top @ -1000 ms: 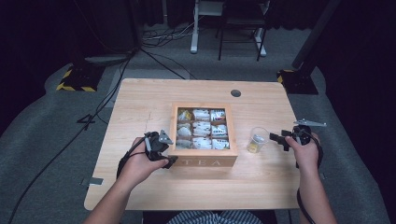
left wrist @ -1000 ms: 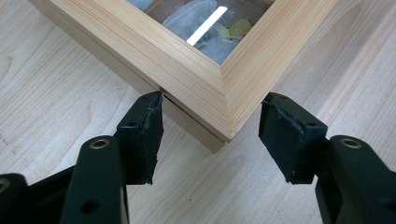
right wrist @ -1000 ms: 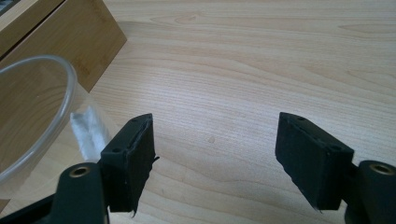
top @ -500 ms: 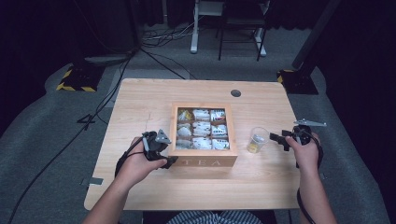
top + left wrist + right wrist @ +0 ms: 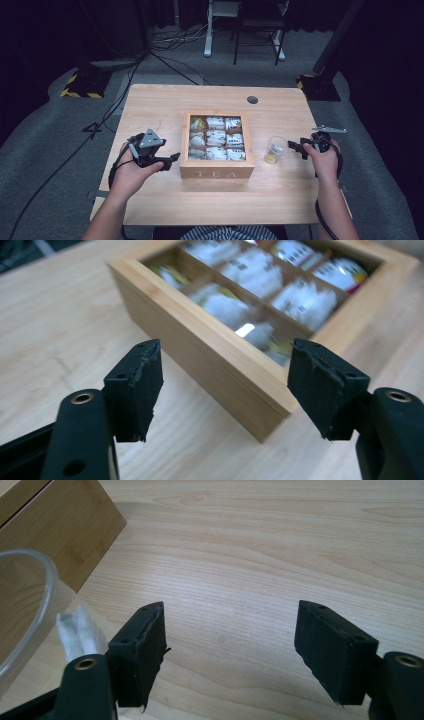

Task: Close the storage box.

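Claws both stand open and empty. Left claw [image 5: 172, 159], jaws just opening, hangs beside the tea box [image 5: 216, 170]; right claw [image 5: 295, 148] rests near the plastic cup [image 5: 275, 150] on the table [image 5: 150, 105].

Light wooden table [image 5: 150, 105], rectangular, visible grain; round cable port [image 5: 252, 99] near the far edge. Floor: grey carpet [image 5: 45, 150], dark beyond the lit area. Black cables [image 5: 165, 62] run across the floor from the far side toward the table's left. Two black bases with yellow-black hazard striping [image 5: 80, 86], one off each far corner. White desk frame [image 5: 215, 30] and dark chair legs [image 5: 255, 37] at the back. Surroundings unlit, black.
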A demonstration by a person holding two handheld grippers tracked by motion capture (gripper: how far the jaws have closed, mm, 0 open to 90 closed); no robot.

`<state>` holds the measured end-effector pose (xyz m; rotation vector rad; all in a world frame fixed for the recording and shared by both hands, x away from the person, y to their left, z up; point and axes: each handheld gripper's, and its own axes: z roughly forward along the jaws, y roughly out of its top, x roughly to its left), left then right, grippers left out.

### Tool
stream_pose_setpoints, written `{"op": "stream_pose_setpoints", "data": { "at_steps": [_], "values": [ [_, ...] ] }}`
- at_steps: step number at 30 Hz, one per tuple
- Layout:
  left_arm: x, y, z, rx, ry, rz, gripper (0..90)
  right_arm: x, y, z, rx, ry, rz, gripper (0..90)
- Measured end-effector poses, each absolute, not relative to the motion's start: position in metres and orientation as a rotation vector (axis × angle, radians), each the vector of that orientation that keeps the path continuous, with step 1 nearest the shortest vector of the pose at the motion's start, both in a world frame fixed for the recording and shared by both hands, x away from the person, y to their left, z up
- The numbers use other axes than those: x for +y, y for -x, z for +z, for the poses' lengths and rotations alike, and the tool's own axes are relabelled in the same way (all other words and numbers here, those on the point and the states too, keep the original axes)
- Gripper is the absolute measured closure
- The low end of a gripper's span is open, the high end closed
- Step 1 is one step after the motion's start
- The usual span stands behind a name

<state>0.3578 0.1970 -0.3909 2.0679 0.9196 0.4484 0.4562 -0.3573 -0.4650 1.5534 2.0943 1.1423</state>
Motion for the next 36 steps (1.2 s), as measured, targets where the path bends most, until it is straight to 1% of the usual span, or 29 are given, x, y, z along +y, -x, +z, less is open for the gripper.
{"op": "stream_pose_setpoints", "data": {
  "at_steps": [4, 8, 9, 11, 15, 20, 25, 36],
  "values": [
    [0.210, -0.357, -0.390, 0.952, -2.007, 0.494, 29.1, -0.354, -0.459, -0.467, 2.105, -1.554, 1.134, 29.5],
    [0.220, -0.359, -0.392, 0.989, -1.980, 0.535, 25.2, -0.354, -0.460, -0.468, 2.103, -1.559, 1.120, 29.6],
    [0.228, -0.362, -0.394, 1.020, -1.968, 0.555, 24.3, -0.355, -0.461, -0.469, 2.103, -1.560, 1.115, 29.6],
    [0.234, -0.365, -0.399, 1.048, -1.962, 0.564, 23.3, -0.356, -0.461, -0.470, 2.097, -1.566, 1.110, 28.9],
    [0.246, -0.373, -0.412, 1.131, -1.945, 0.539, 22.5, -0.360, -0.461, -0.474, 2.094, -1.563, 1.109, 26.5],
    [0.259, -0.384, -0.424, 1.173, -1.943, 0.593, 20.3, -0.366, -0.461, -0.481, 2.083, -1.570, 1.098, 24.3],
    [0.265, -0.396, -0.439, 1.221, -1.913, 0.639, 20.5, -0.370, -0.459, -0.486, 2.086, -1.563, 1.079, 22.7],
    [0.269, -0.415, -0.468, 1.297, -1.937, 0.639, 20.7, -0.372, -0.455, -0.498, 2.127, -1.478, 1.051, 20.7]
  ]
}}
